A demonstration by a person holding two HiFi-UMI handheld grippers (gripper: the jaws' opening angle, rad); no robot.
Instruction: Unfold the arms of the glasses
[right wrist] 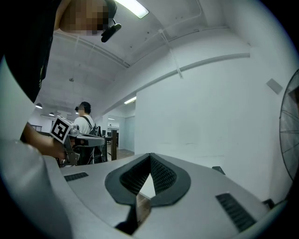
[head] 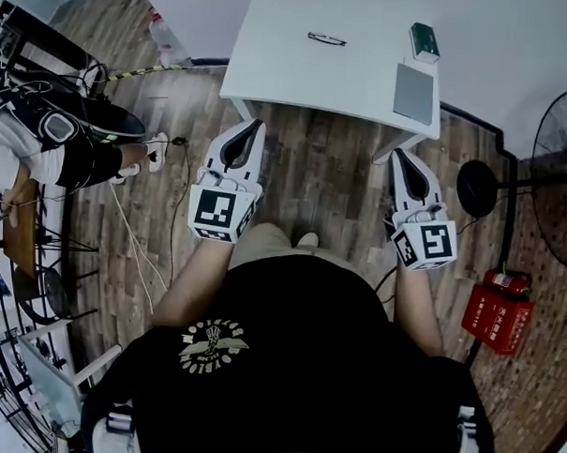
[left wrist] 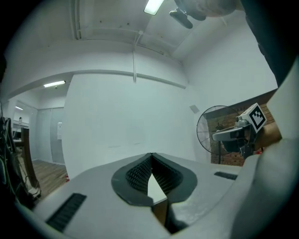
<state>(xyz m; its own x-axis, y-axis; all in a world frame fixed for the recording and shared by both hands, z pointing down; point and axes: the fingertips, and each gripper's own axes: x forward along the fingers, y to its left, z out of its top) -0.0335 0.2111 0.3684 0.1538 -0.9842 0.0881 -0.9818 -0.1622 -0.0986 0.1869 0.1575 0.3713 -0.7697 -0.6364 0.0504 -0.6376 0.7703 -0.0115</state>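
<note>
- A person in a black T-shirt is standing in front of a white rectangular counter (head: 299, 76), holding a white hand-held gripper in each hand. Both are pointing level towards the counter, short of its near edge.
- The left hand-held gripper (head: 255, 126) is closed: its dark ribbed jaws are meeting tip to tip with nothing between them.
- The right hand-held gripper (head: 396, 155) is closed in the same way and is also empty.
- A pair of thin, dark-framed glasses (head: 326, 39) is lying flat near the far middle of the counter, well apart from both grippers. It is too small to tell whether the arms are folded.
- A small dark green box (head: 424, 41) is sitting near the counter's far right corner, with a flat grey rectangular pad (head: 414, 93) just nearer than it.
- A black standing fan (head: 560, 167) and a red box (head: 497, 315) are standing on the wooden floor to the right.
</note>
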